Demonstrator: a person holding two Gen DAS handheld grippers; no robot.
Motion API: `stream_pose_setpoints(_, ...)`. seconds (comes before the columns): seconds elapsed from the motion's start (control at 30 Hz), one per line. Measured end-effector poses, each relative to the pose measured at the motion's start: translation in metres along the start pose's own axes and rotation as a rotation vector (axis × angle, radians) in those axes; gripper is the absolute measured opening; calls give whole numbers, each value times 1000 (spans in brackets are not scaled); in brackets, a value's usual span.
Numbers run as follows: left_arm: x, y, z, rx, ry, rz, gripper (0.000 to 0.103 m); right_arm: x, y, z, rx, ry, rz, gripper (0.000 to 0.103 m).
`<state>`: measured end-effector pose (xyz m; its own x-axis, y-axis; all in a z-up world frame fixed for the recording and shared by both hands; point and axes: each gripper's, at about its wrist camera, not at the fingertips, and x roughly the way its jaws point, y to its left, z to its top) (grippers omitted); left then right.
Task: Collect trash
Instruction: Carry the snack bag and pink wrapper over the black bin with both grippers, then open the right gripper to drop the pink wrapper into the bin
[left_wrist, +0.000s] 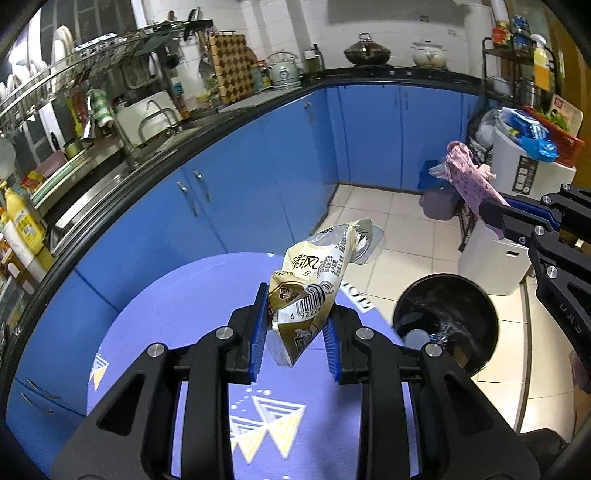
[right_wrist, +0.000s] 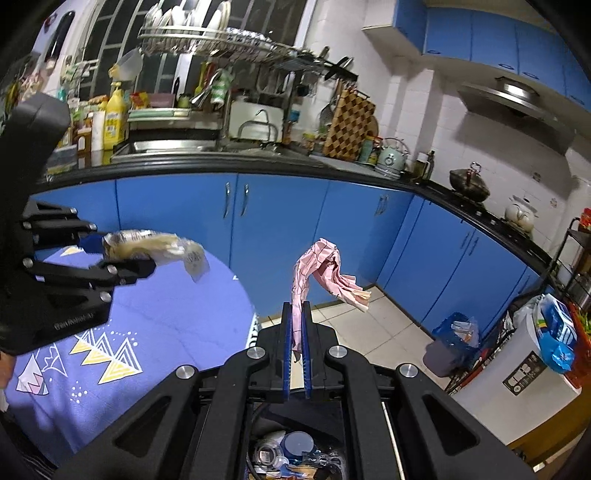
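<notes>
My left gripper (left_wrist: 295, 325) is shut on a crumpled beige snack wrapper (left_wrist: 314, 280) with a barcode, held above the round table's edge. It also shows in the right wrist view (right_wrist: 155, 249). My right gripper (right_wrist: 295, 317) is shut on a crumpled pink wrapper (right_wrist: 321, 269), held in the air directly above a black trash bin (right_wrist: 295, 454) with trash inside. In the left wrist view the bin (left_wrist: 447, 325) stands on the floor right of the table, and the right gripper (left_wrist: 491, 214) holds the pink wrapper (left_wrist: 469, 173) at the far right.
A round table with a purple patterned cloth (left_wrist: 177, 314) is under the left gripper. Blue cabinets (left_wrist: 240, 177) and a cluttered counter run behind. A small grey bin with a blue bag (right_wrist: 450, 343), a white appliance (right_wrist: 517, 373) and a rack stand to the right on the tiled floor.
</notes>
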<state>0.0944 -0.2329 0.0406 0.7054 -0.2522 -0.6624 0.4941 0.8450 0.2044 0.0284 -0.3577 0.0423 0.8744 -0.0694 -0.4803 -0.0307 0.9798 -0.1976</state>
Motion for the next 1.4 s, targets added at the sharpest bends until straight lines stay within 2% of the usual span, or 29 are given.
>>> stream_pose_setpoints(0.33,-5,-55,18,72,-13,-11,28,-18,-51,-13,81,-18,-34,5)
stream_pose_setpoints(0.63,-1,-90,34,116,-21,-25,28,-17,-83,-25,133,-15,-43,5)
stream_pose_setpoints(0.87,11,-95,42,83,0,-40,28,-7,-96,-35,151,5,-33,5)
stream_pose_setpoints(1.4,18,-90,42,63,18,-52,28,1,-99,-37,148,23,-31,5)
